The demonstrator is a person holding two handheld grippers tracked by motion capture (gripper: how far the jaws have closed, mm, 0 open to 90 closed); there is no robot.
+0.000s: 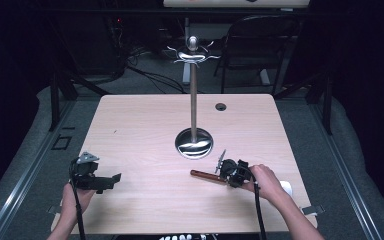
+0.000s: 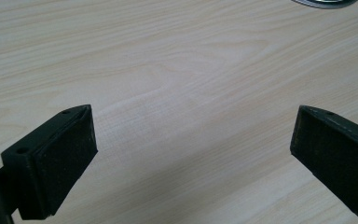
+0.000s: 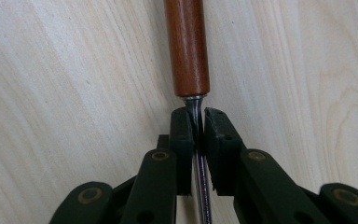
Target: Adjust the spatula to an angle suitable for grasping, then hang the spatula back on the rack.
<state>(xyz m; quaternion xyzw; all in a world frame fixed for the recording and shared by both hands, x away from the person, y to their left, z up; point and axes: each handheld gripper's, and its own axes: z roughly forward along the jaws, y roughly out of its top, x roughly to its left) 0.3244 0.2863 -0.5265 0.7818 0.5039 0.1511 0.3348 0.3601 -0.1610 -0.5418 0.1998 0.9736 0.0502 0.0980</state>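
The right gripper (image 3: 196, 122) has its fingers clamped on the metal shank of a wooden-handled utensil (image 1: 205, 175), just behind the handle. The utensil lies flat on the bench (image 1: 145, 125), long axis pointing leftward from the fingers, near the stand's base (image 1: 194, 142). The left gripper (image 2: 193, 149) hovers well apart, fingers spread, holding nothing

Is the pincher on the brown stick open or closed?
Closed. The right gripper has its fingers pressed on the metal shaft just below the wooden handle.
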